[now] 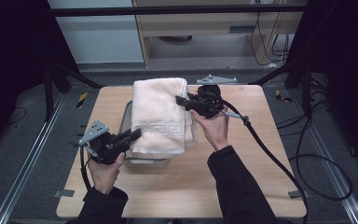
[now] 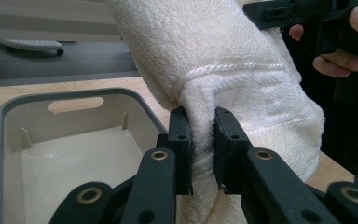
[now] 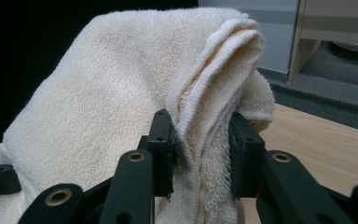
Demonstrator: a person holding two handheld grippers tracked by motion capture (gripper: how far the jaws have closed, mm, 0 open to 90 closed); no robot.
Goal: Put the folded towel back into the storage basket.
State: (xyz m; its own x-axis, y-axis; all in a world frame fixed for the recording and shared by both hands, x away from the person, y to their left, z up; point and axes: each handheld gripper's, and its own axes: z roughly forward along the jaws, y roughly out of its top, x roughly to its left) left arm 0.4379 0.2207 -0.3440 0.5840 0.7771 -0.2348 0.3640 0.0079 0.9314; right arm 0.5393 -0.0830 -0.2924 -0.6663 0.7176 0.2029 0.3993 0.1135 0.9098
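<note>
towel [image 1: 161, 112]: cream terry, folded thick, woven key-pattern band, held above grey bin [image 1: 127, 122] on wooden table [image 1: 242, 158] | left gripper [image 1: 135, 134]: clamped on near edge | right gripper [image 1: 181, 100]: clamped on layered side edge

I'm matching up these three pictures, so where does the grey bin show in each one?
High view: grey bin at table centre, mostly under the folded towel.
Left gripper view: bin at lower left, open and empty.
Right gripper view: not in it.
Shared landmark: the cream towel.
</note>
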